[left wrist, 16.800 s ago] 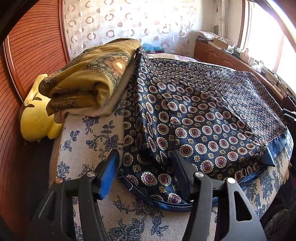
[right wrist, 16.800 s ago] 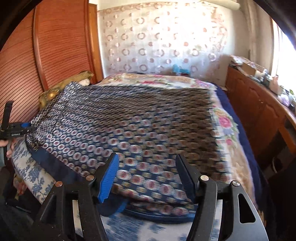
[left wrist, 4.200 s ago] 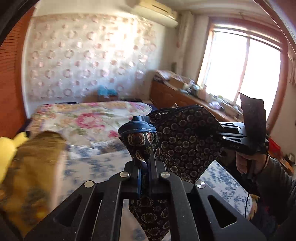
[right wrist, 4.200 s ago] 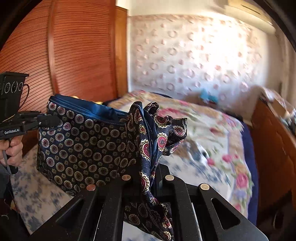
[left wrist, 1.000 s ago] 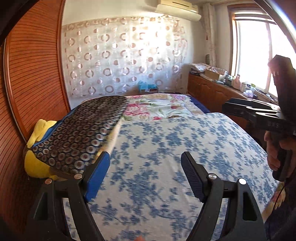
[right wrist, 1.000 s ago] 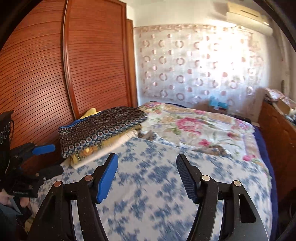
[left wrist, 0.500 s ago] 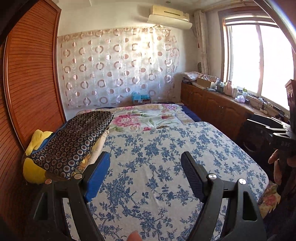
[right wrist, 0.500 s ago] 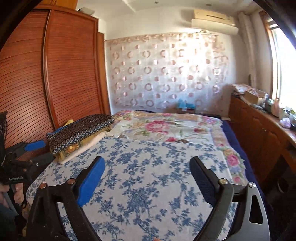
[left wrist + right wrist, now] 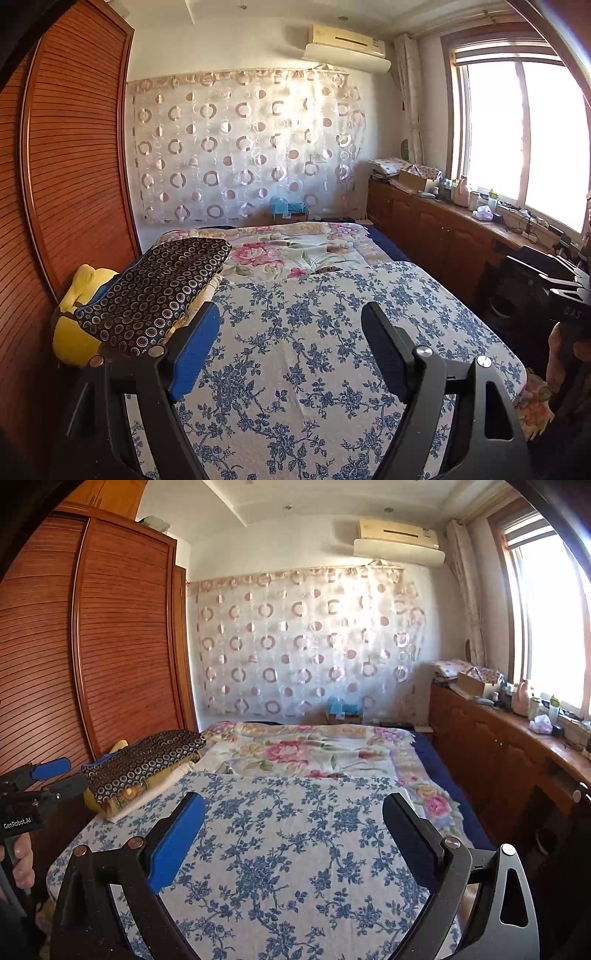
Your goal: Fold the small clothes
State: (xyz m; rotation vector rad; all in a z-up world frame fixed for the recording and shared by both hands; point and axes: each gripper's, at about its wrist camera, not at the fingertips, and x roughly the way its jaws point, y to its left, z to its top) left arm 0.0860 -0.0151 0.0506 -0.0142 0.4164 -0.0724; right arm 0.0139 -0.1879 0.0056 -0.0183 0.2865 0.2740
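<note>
Folded navy circle-print garment [image 9: 155, 291] atop my stack by the yellow plush toy [image 9: 79, 317], my left gripper [image 9: 288, 347] and right gripper [image 9: 293, 834] both spread wide, holding nothing, above the blue-floral white bedsheet [image 9: 295, 849].

A blue-flowered sheet [image 9: 314, 350] covers the near end of the bed, with a pink-flowered quilt [image 9: 295, 247] beyond it. A yellow plush toy [image 9: 74, 332] sits against the wooden wardrobe [image 9: 110, 646].

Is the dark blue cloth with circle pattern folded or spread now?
Folded: the dark blue circle-patterned cloth lies as a compact rectangle atop the pile.
</note>
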